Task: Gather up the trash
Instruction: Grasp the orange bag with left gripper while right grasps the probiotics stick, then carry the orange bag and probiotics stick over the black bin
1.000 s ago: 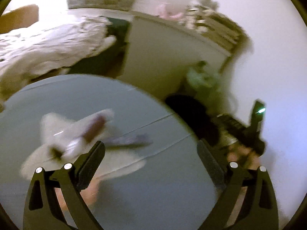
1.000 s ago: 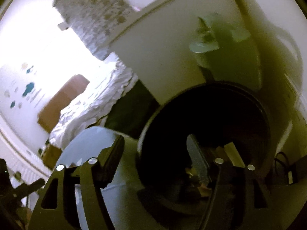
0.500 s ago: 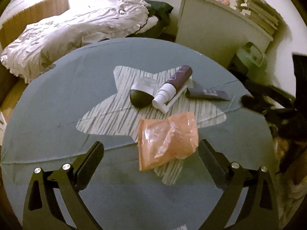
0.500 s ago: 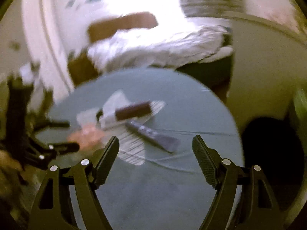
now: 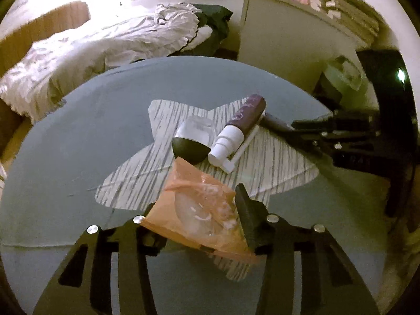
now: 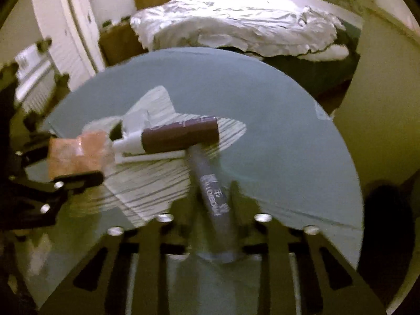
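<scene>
On the round grey table (image 5: pixel 65 157), the dark tube (image 6: pixel 215 204) carries white lettering too blurred to read. The right gripper (image 6: pixel 211 210) is clamped tight on that tube. The left gripper (image 5: pixel 195 210) is closing, its fingers flanking the orange plastic bag (image 5: pixel 199 212) lying on the striped star-shaped mat (image 5: pixel 275 162), beside a purple spray bottle (image 5: pixel 239 128). An unmade bed (image 5: pixel 92 47) stands behind.
</scene>
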